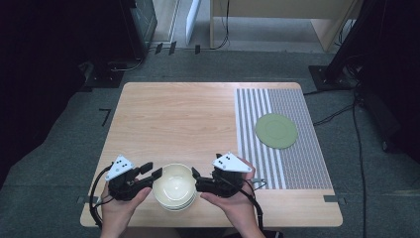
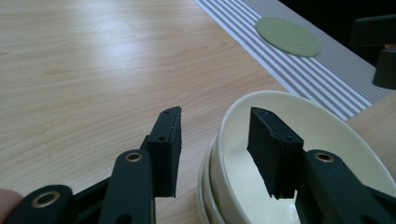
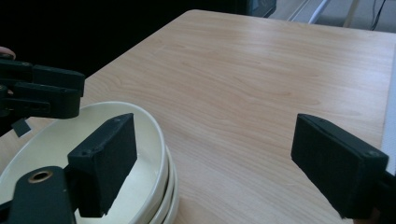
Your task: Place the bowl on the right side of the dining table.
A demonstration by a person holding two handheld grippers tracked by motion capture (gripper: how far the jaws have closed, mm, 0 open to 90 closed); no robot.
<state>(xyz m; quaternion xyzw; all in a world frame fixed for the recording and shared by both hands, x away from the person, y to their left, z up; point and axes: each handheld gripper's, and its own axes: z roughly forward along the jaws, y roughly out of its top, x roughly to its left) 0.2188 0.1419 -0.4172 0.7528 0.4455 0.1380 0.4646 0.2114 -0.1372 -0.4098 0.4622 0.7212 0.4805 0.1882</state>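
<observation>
A stack of cream bowls [image 1: 173,186] sits near the table's front edge between my two grippers. My left gripper [image 1: 154,170] straddles the top bowl's left rim [image 2: 224,135]. One of its jaws is outside the stack and the other inside the bowl, with a gap showing between the outer pad and the rim. My right gripper [image 1: 196,179] stands wide open at the bowl's right side. In the right gripper view, one of its fingers [image 3: 105,161] hangs over the bowl [image 3: 56,140] and the other [image 3: 336,163] over bare wood.
A flat green plate [image 1: 276,131] lies on a grey striped mat [image 1: 297,163] covering the table's right side. The wooden table top [image 1: 173,119] stretches away behind the bowls. The person's hands are at the front edge.
</observation>
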